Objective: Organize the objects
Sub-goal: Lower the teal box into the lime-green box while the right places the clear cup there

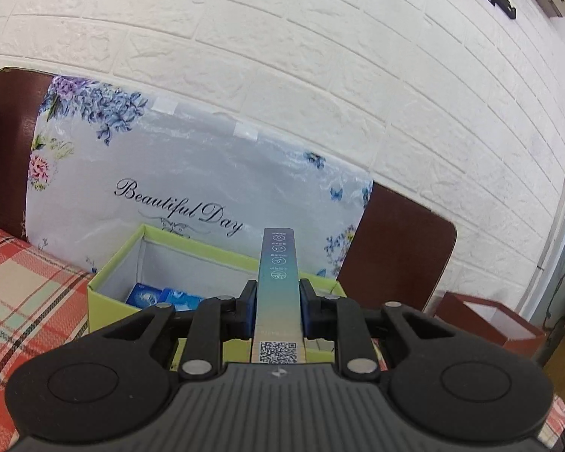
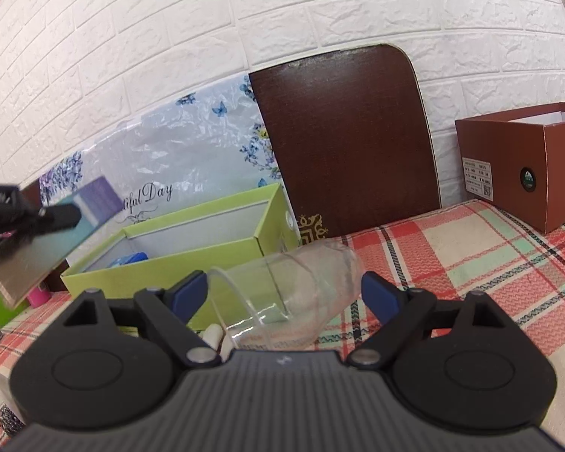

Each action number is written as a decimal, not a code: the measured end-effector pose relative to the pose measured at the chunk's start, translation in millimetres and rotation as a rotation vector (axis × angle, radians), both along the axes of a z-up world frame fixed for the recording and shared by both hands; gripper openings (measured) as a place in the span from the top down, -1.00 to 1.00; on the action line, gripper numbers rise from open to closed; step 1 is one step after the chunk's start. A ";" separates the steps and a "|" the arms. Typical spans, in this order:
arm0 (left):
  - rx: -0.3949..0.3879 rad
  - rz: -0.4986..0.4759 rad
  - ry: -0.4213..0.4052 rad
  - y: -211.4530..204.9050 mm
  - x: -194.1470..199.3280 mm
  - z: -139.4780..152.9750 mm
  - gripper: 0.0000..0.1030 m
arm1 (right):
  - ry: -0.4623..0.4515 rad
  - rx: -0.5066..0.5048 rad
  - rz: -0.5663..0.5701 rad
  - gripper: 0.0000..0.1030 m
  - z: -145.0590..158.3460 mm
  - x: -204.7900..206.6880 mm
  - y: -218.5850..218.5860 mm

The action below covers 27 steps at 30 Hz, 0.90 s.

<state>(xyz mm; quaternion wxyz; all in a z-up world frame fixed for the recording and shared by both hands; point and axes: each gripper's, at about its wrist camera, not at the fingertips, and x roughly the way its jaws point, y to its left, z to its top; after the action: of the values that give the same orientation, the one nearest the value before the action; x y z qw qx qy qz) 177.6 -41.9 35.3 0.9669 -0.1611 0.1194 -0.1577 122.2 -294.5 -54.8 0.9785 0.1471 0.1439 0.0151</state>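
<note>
My left gripper point(image 1: 278, 310) is shut on a slim teal-to-purple carton point(image 1: 278, 286) with a QR code, held above the near edge of an open lime-green box point(image 1: 105, 282) that holds blue packets point(image 1: 162, 295). In the right wrist view the carton point(image 2: 52, 233) and the left gripper point(image 2: 56, 216) hang above the green box point(image 2: 192, 260) at the left. My right gripper point(image 2: 286, 293) is open around a clear plastic cup point(image 2: 293, 286) lying on its side on the plaid cloth; the pads do not touch it.
An open red-brown shoe box point(image 2: 516, 173) stands at the back right and also shows in the left wrist view point(image 1: 486, 320). A dark brown board point(image 2: 342, 143) and a floral sheet point(image 1: 192, 173) lean against the white brick wall. Small items lie at the left edge point(image 2: 37, 295).
</note>
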 end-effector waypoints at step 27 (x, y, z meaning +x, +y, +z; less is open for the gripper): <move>-0.226 -0.085 0.016 20.0 103.9 -34.9 0.57 | -0.173 -0.318 0.119 -0.74 34.2 76.9 66.6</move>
<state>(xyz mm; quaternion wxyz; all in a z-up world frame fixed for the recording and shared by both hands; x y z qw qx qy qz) 281.4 -22.0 0.4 0.9340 -0.2653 0.1153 -0.2096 199.1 -227.9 -20.6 0.9955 -0.0199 0.0684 0.0627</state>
